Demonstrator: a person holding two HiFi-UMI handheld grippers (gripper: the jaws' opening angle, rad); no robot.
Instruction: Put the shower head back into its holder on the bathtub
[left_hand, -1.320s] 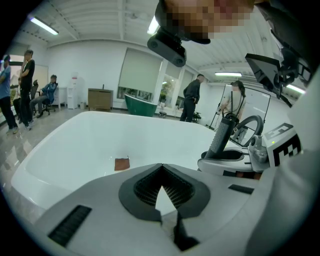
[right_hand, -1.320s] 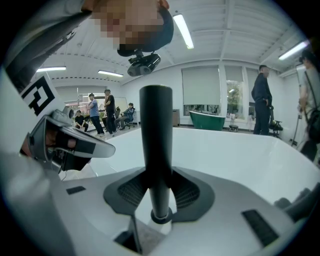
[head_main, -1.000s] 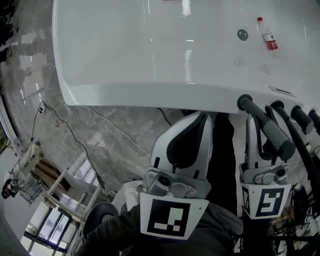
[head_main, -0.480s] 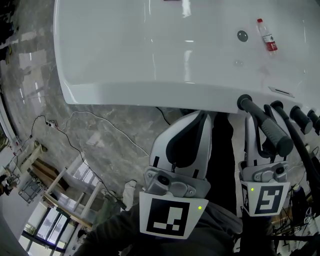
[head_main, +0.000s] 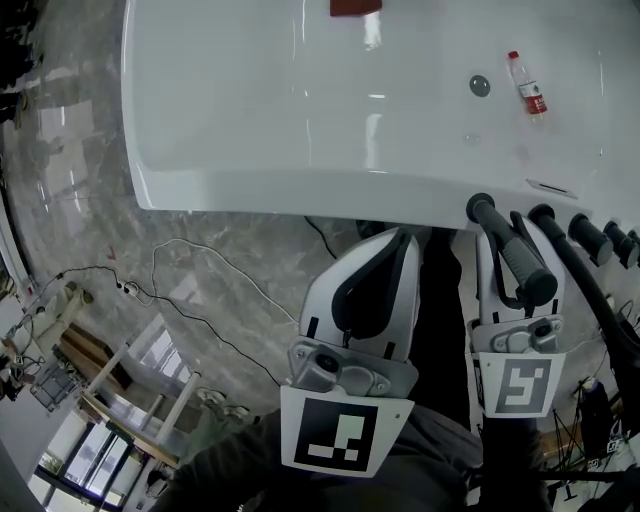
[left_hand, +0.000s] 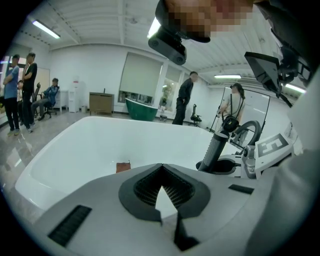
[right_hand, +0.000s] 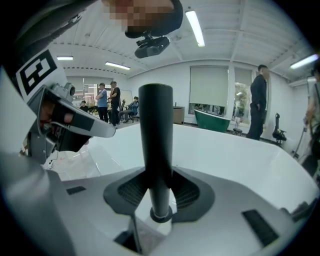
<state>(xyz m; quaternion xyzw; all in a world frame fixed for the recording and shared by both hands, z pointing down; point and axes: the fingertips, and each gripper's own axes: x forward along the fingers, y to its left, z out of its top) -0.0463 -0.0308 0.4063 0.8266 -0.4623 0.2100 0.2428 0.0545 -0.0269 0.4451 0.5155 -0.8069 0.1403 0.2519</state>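
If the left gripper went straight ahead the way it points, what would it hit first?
Probably the bathtub: the left gripper points at its near rim, and only tub shows beyond its shut, empty jaws. Whether it strikes the rim or passes over is unclear.

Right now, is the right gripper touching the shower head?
Touching. The right gripper view shows the right gripper closed on the shower head at its black handle.
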